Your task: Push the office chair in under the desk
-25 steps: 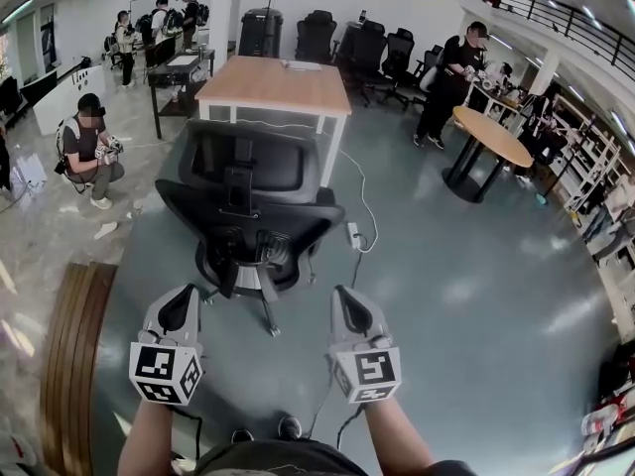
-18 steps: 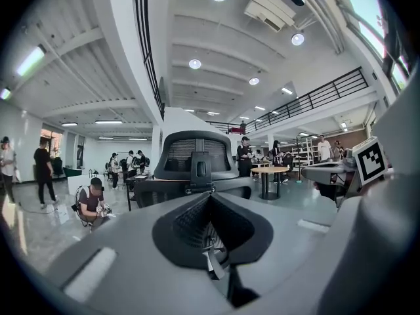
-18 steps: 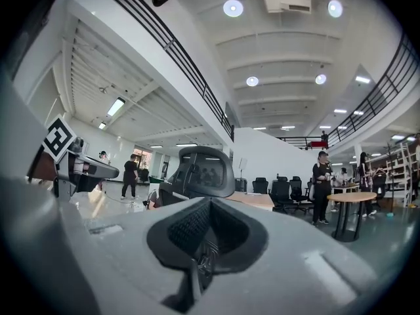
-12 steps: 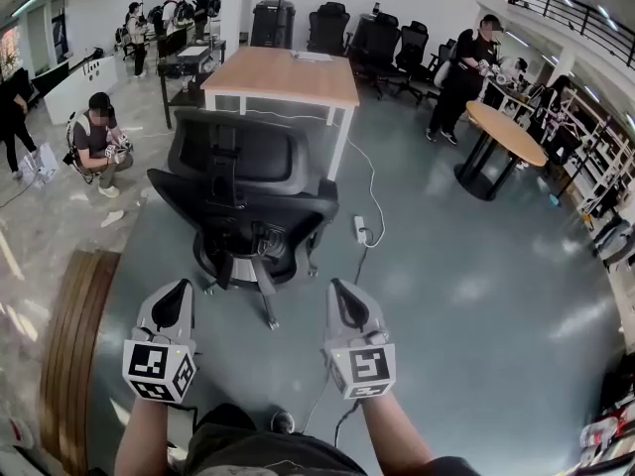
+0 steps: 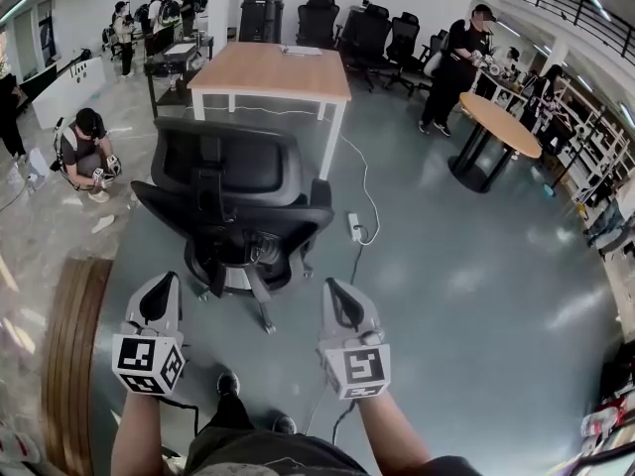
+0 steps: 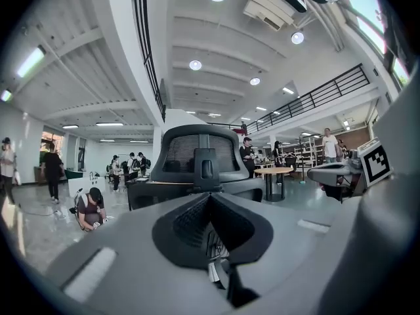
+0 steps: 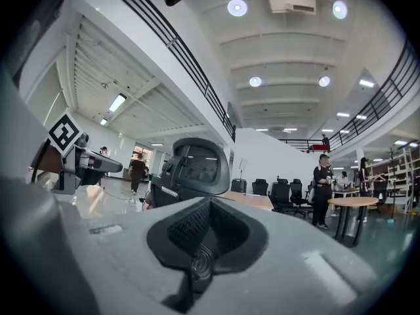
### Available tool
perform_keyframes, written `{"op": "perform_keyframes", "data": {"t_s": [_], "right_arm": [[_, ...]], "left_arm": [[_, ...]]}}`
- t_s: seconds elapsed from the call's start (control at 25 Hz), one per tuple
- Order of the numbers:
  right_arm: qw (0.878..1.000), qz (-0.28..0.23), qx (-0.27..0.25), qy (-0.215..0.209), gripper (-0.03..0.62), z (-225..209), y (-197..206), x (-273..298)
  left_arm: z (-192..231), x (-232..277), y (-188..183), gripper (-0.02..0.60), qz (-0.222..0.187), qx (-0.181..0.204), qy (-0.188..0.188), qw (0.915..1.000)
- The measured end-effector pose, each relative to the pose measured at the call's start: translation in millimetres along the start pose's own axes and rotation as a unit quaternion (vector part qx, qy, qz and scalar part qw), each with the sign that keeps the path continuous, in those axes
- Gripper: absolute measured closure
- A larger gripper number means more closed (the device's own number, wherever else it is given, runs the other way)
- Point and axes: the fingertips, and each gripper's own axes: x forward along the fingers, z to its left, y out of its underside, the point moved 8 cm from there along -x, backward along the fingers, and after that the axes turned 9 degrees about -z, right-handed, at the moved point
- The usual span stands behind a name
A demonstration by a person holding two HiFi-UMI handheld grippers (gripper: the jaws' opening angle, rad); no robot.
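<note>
Jaws together, empty: our left gripper [image 5: 161, 288] and right gripper [image 5: 335, 294] face the office chair [image 5: 233, 201] ahead; a push toward the desk [image 5: 270, 73] beyond probably comes next.

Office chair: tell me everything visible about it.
The office chair is black, with a mesh backrest on a central spine and a star base on the grey floor. It stands upright with its back toward the person, facing the wooden-top desk but clear of it, not tucked under. Nothing touches it: the left gripper and right gripper, jaws shut, sit short of it.
</note>
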Motion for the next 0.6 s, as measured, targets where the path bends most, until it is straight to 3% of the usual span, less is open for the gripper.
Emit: {"op": "perform_keyframes", "data": {"t_s": [0.4, 0.6], "right_arm": [[0.999, 0.004, -0.038, 0.032, 0.602, 0.2, 3.8, 67.4], [0.995, 0.021, -0.088, 0.037, 0.586, 6.3, 4.0, 95.7]], "left_arm": [[51.0, 63.3, 13.6, 0.563, 0.012, 0.002, 0.028, 0.9995], [78.5, 83.7, 14.5, 0.563, -0.001, 0.009, 0.031, 0.9995]]}}
